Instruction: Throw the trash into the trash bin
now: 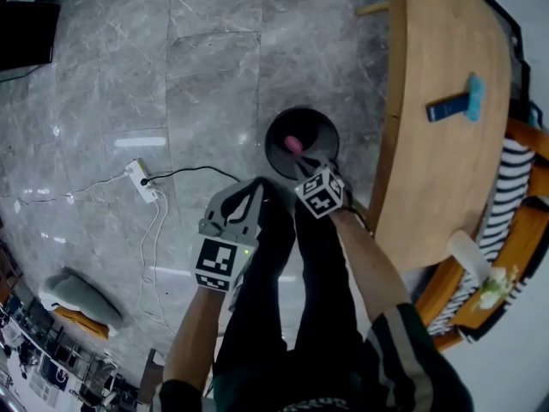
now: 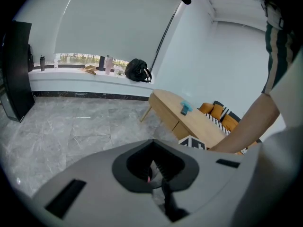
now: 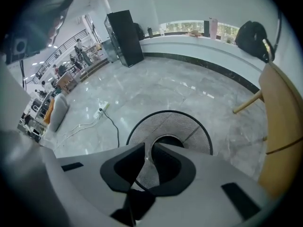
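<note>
A black mesh trash bin (image 1: 319,129) stands on the grey marble floor, with a small pink piece of trash (image 1: 293,144) lying inside it. My right gripper (image 1: 310,170) hangs over the bin's near rim and points steeply down. In the right gripper view its jaws (image 3: 147,148) stand a narrow gap apart with nothing between them, and the bin's mesh wall (image 3: 191,126) shows below. My left gripper (image 1: 257,187) is just left of the bin. Its tips (image 2: 153,162) look closed together and hold nothing that I can see.
A long wooden table (image 1: 446,144) runs along the right, close to the bin, with a blue object (image 1: 459,103) on it. Past it is a sofa with striped cushions (image 1: 513,187). A power strip with cables (image 1: 141,181) lies on the floor to the left.
</note>
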A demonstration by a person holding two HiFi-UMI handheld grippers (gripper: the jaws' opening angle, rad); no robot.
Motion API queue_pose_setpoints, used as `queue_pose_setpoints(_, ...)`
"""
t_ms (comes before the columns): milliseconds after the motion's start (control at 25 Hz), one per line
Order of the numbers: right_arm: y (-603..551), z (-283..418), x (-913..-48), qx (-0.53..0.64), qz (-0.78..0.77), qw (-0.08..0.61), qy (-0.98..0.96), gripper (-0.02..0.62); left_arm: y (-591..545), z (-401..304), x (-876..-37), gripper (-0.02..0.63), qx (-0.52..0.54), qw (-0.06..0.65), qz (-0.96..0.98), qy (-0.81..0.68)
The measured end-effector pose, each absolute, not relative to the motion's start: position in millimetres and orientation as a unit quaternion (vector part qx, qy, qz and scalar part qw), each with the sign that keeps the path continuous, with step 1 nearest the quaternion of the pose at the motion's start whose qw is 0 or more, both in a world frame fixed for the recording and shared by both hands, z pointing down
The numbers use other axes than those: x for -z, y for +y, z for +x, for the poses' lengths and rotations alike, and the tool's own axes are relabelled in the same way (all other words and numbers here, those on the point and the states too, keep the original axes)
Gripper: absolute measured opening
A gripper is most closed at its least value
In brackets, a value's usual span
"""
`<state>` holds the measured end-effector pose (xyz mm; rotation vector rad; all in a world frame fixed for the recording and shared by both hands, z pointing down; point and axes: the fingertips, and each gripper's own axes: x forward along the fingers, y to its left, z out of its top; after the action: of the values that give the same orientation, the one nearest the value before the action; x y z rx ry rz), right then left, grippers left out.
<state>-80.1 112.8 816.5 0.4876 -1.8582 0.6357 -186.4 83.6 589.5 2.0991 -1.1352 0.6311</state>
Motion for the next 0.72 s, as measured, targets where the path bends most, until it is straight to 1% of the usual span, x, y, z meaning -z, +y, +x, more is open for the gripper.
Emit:
queue_pose_setpoints(120, 103, -73, -803, -0.272, 0.230, 0.515, -0.780, 0.041, 79, -181, -588, 0.000, -0.242, 0.331, 0.804, -0.430)
queue_pose_setpoints(240, 81, -66, -769, -0.294, 0.276, 0.468, -0.786, 0.002, 74, -175, -587, 0.000, -0.247, 0.328, 0.805, -0.427)
queue_pose_setpoints(400, 47, -51, -712, -0.300, 0.325, 0.401, -0.802, 0.002, 62, -162, -584, 0.000, -0.254, 0.319, 0.810, -0.421)
queue_pose_setpoints(720, 1, 11, -620, -0.275, 0.407, 0.322, -0.809, 0.002, 24, -114, -573, 0.000, -0.258, 0.305, 0.829, -0.391)
